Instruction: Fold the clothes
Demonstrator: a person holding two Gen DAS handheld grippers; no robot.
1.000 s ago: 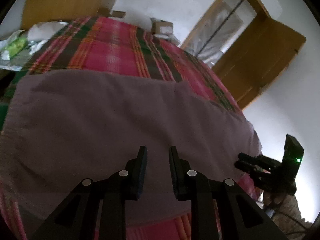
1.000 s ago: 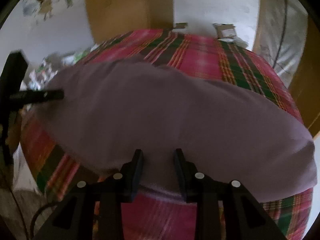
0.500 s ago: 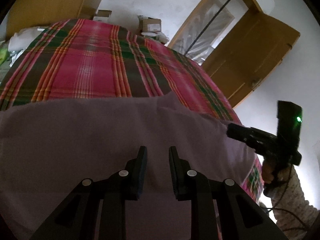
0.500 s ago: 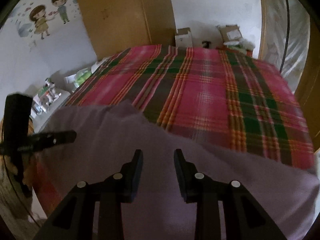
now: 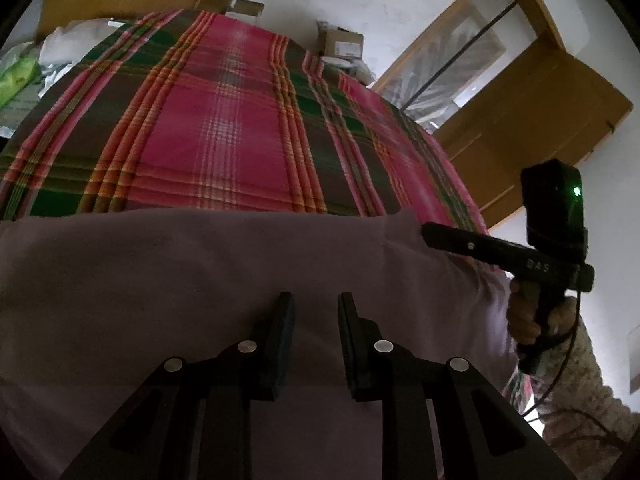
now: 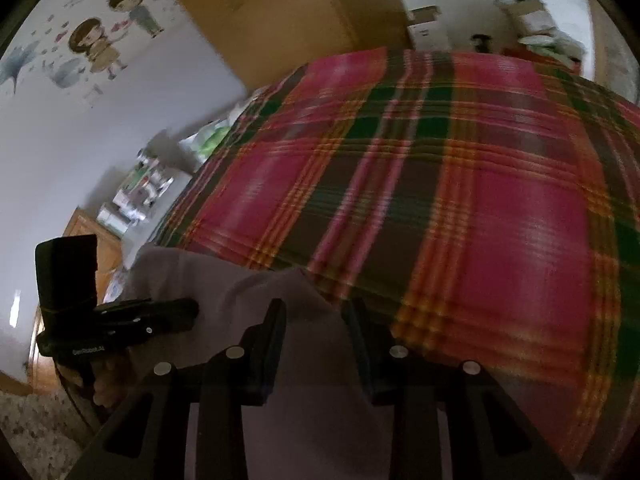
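The mauve garment (image 5: 208, 280) lies across the near edge of the plaid bed (image 5: 224, 128). Our left gripper (image 5: 313, 312) and right gripper (image 6: 314, 312) hover over it, jaws parted, gripping nothing. We keep both level so the edges align.

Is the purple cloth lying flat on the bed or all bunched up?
Mostly flat: the purple cloth lies smooth along the checked bedspread's near edge. Folded underneath? Cannot tell.

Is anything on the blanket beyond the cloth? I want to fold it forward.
Nothing visible: the plaid blanket past the mauve cloth lies bare up to the boxes at its far end.
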